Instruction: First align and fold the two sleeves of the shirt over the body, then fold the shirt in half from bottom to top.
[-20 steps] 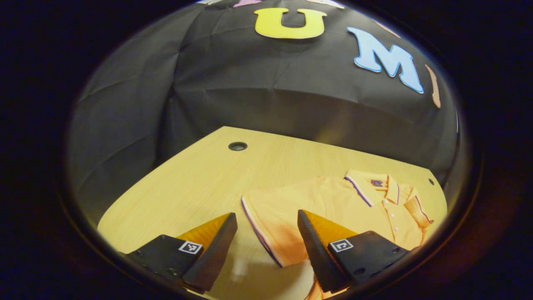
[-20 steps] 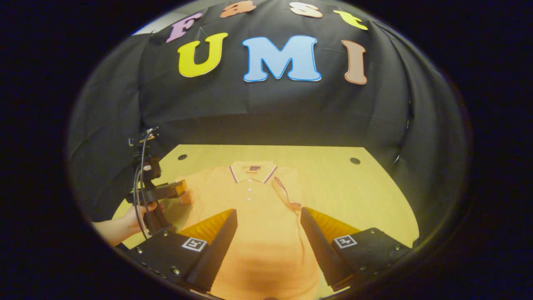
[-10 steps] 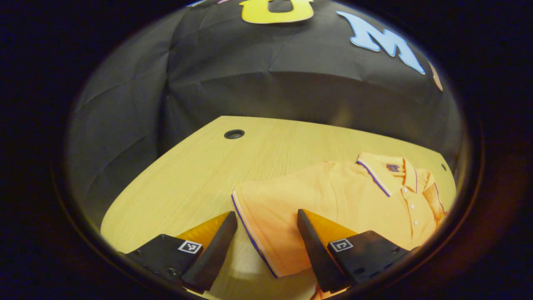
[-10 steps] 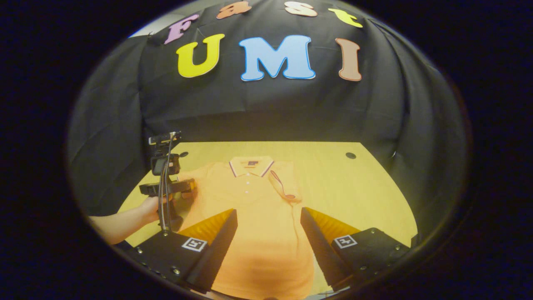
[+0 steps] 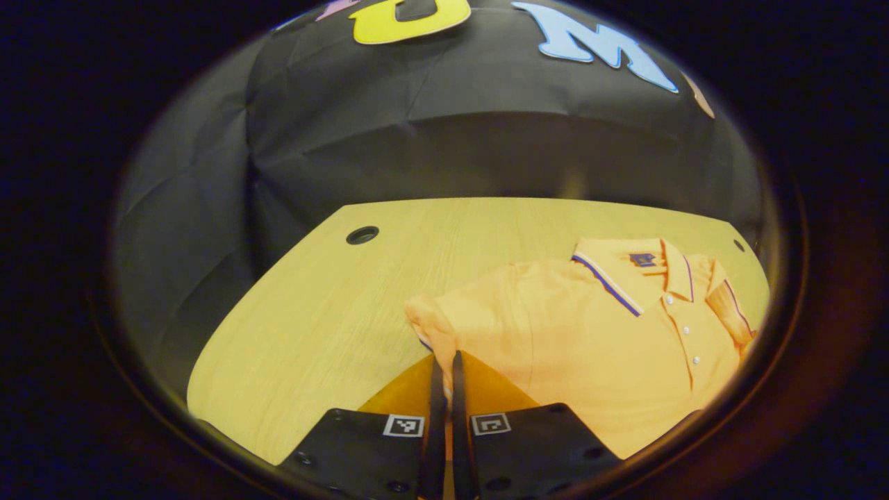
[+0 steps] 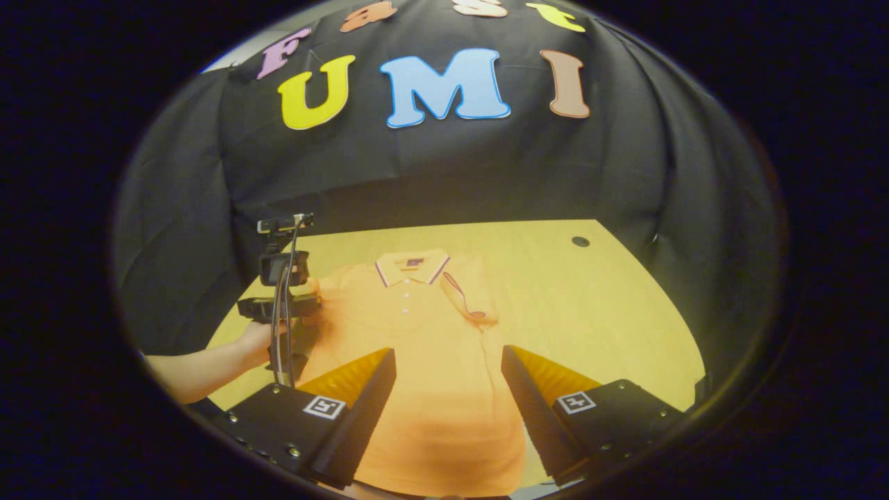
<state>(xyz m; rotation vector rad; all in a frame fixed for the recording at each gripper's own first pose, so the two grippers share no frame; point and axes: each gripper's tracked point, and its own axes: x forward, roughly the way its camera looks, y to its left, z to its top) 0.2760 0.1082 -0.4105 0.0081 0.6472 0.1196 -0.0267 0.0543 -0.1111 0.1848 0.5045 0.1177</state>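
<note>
An orange polo shirt with a striped collar lies face up on the wooden table. My left gripper is shut on the shirt's near sleeve, which bunches up between the fingers. In the right gripper view, the shirt lies straight ahead, its other sleeve folded over the chest. My right gripper hangs open above the lower body of the shirt with nothing between its fingers. The left gripper, held by a hand, pinches the sleeve at the shirt's left edge.
Black cloth walls close in the table on the far side and both flanks. A cable hole sits at the table's far left corner and another hole at the far right. Bare wood lies right of the shirt.
My left gripper has gone from open to shut, closing on the sleeve's hem, which now bunches upward. The right gripper stays open over the shirt, barely shifted.
</note>
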